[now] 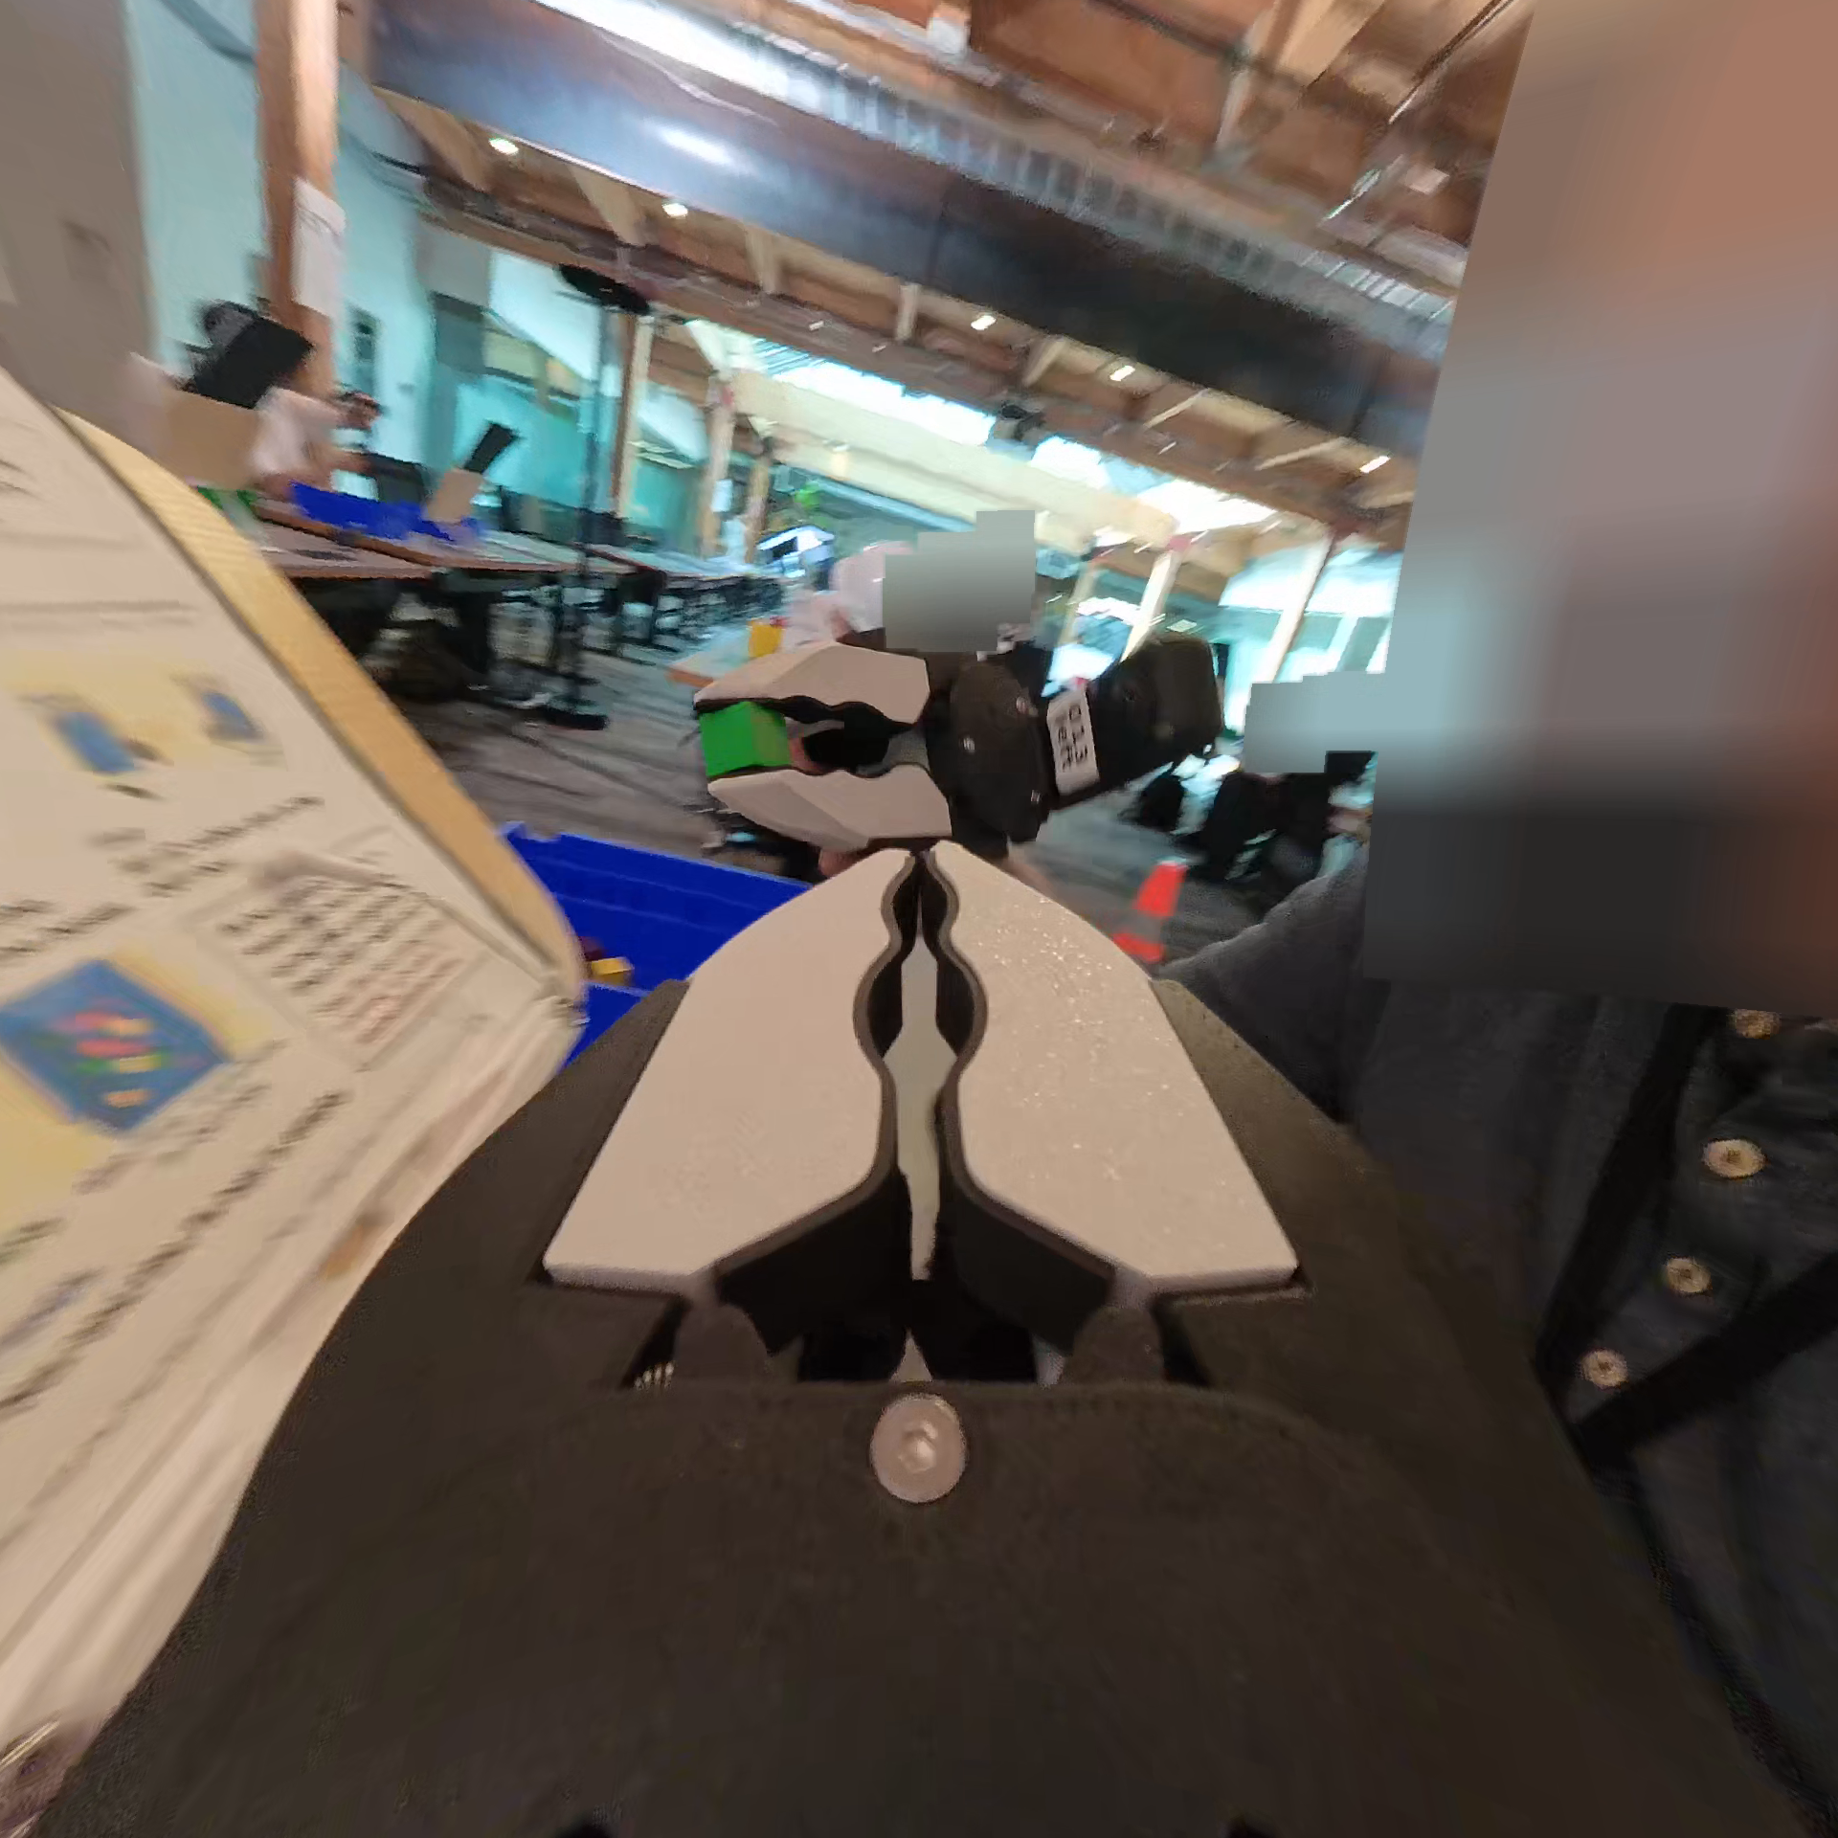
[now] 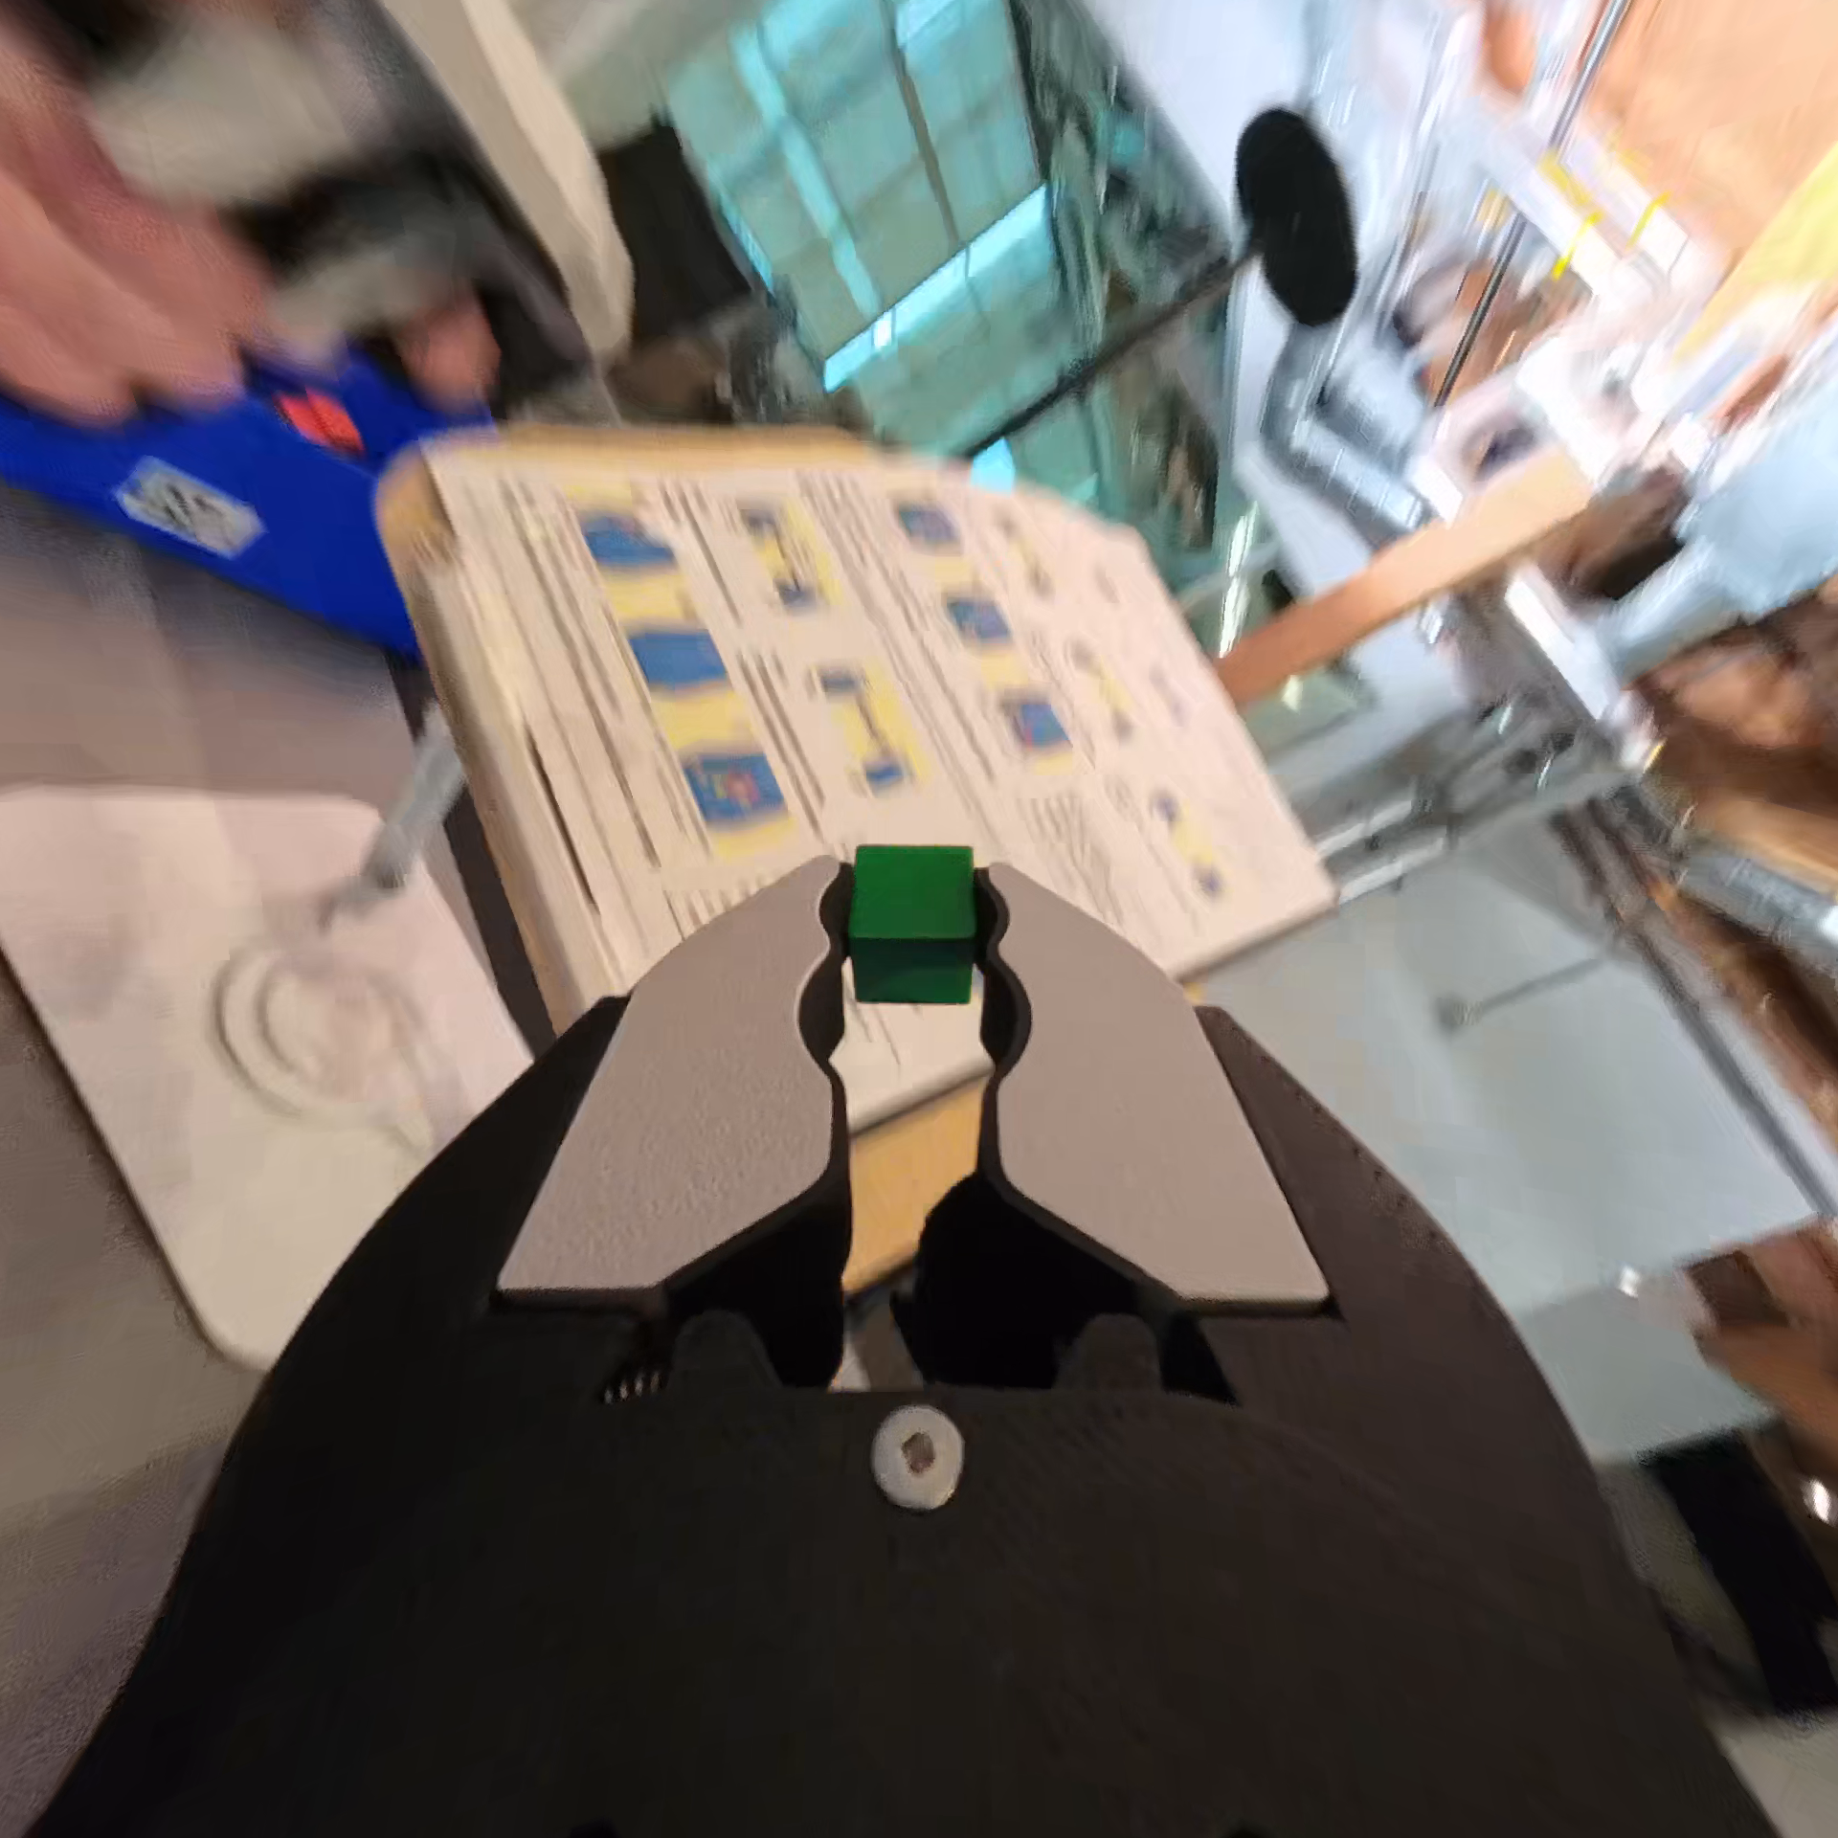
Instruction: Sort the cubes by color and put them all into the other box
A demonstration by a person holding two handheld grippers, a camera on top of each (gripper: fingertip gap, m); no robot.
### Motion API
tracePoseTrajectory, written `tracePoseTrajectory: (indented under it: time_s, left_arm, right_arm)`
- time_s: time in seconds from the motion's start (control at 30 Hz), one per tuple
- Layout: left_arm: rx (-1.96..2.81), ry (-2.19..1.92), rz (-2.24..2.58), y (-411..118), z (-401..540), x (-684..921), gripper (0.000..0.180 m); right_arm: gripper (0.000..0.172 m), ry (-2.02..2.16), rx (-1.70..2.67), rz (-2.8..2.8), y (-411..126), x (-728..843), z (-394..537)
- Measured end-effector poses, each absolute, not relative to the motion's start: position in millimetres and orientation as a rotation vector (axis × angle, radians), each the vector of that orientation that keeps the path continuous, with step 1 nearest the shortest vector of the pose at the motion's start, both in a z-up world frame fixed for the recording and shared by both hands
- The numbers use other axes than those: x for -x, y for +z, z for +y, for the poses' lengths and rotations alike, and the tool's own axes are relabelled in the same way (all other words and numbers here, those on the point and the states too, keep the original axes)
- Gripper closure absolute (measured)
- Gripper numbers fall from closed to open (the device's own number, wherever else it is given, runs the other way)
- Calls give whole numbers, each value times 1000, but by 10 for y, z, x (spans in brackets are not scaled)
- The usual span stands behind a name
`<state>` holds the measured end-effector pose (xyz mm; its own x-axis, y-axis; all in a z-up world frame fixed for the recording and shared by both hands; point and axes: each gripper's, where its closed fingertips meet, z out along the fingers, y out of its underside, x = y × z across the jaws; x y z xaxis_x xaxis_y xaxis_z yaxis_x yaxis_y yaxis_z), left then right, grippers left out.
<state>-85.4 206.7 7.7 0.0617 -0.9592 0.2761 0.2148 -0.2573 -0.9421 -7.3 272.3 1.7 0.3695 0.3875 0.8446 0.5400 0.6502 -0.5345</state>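
Observation:
My right gripper (image 2: 913, 920) is shut on a green cube (image 2: 911, 920), with both pads pressed against its sides, held in the air above an instruction sheet. The left wrist view shows the same gripper (image 1: 751, 736) farther off, with the green cube (image 1: 744, 738) at its tips. My left gripper (image 1: 920, 875) is shut with nothing between its fingertips, raised and tilted upward just below the right one. A blue box (image 1: 637, 900) lies below and to the left, with a yellow cube (image 1: 612, 970) inside.
A printed instruction sheet on a board (image 2: 845, 676) stands by the blue box (image 2: 229, 497); it also fills the left of the left wrist view (image 1: 199, 945). A white mat (image 2: 229, 1014) lies on the grey table. An orange cone (image 1: 1154, 910) stands on the floor. A person's dark shirt (image 1: 1591, 1194) is close on the right.

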Motion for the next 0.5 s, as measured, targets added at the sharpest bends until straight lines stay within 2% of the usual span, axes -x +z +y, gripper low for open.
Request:
tracePoseTrajectory:
  time_s: [0.13, 0.37, 0.43, 0.5]
  left_arm:
    - [1436, -1045, 844, 35, 2342, 1332, 180]
    - [1750, -583, 731, -370, 2829, 2465, 178]
    - [1852, -503, 691, -586, 2935, 2783, 178]
    - [1944, -452, 639, -792, 3010, 3067, 178]
  right_arm:
    - [149, -231, 1257, -1192, -245, -727, 3482]
    - [148, -344, 1832, -1264, -1322, -1835, 4103]
    - [132, -339, 1949, -1248, -1549, -1977, 4172]
    - [127, -372, 2012, -1201, -1645, -2093, 4242]
